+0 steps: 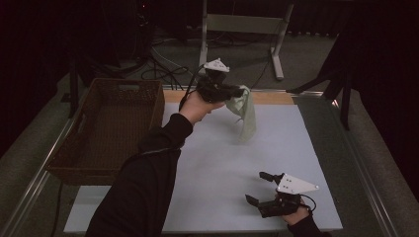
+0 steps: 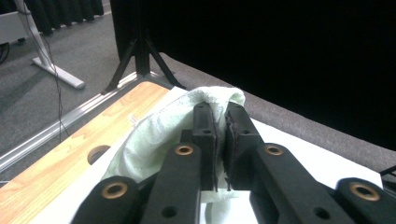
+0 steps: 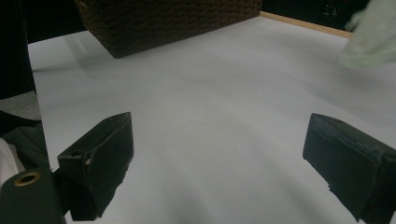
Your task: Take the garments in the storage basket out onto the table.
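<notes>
- Nearest the high camera, a dark sleeve (image 1: 143, 187) rises from the bottom edge and carries the left tongs (image 1: 240, 92) out over the far part of the surface (image 1: 217, 168).
- White and wide, the surface lies under both tongs; a strip of bare wood (image 2: 60, 154) runs along its far edge, just beyond the left tongs.
- Left of the left tongs stands a brown wicker basket (image 1: 106, 131), on the surface's left side and well apart from the right tongs.
- Pinched in the left tongs is a pale green cloth (image 1: 245, 113). It hangs down from them, clear of the surface, with its lower end above the white sheet.
- From the left gripper view the cloth (image 2: 154, 130) wraps around and behind the two pads, which stand nearly together with only a thin slit between them; cloth shows at the tips and below them.
- Those left tongs are closed on the cloth and point level, toward the right side of the surface.
- Near the right front corner the right tongs (image 1: 258, 186) rest low, held in a hand (image 1: 296, 215), well apart from the cloth.
- Their two pads are spread wide with nothing but white surface between them, as the right gripper view shows; the basket (image 3: 168, 23) lies ahead of them and the cloth (image 3: 373, 32) at upper right.
</notes>
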